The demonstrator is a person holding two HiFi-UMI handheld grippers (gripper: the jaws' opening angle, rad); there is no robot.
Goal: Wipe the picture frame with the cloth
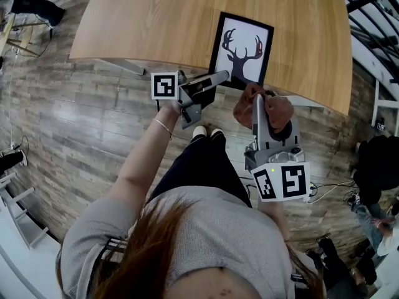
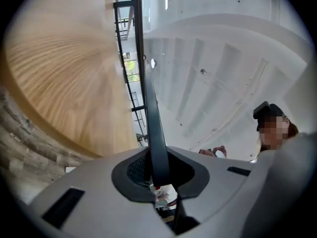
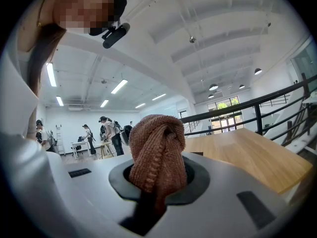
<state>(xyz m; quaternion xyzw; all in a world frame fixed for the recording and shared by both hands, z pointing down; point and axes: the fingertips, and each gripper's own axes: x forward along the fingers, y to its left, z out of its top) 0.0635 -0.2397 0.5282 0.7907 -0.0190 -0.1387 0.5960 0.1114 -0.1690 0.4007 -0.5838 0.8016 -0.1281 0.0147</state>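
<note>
Left jaws: left gripper (image 1: 219,78) nearly closed, pinching the thin dark edge of the picture frame (image 1: 242,47). In the left gripper view that edge runs straight through the gap, nothing else in there.
Right jaws: right gripper (image 1: 259,108) clamped on a bunched rust-brown cloth (image 3: 158,152); the wad sticks out past the tips.
Frame grip point: near-left corner of the frame, seen from the head view.
Frame position: deer-silhouette print facing up, near edge of the frame at the near edge of the wooden surface (image 1: 156,17). Can't tell whether it is lifted clear or still resting.
Cloth vs frame: just beside the frame's near-right corner, on the person's side. No contact with glass or border visible.
Done so far (judgement): both pickups complete, frame secured in left, cloth in right. Setup is finished.
Left to do (judgement): all of the wiping. Cloth needs to go onto the frame face and sweep across the glass and black border. No pass looks started.
Progress (judgement): early, pre-wipe.
Risk (judgement): thin edge grip at one corner, so the frame may pivot once the cloth pushes on it.
</note>
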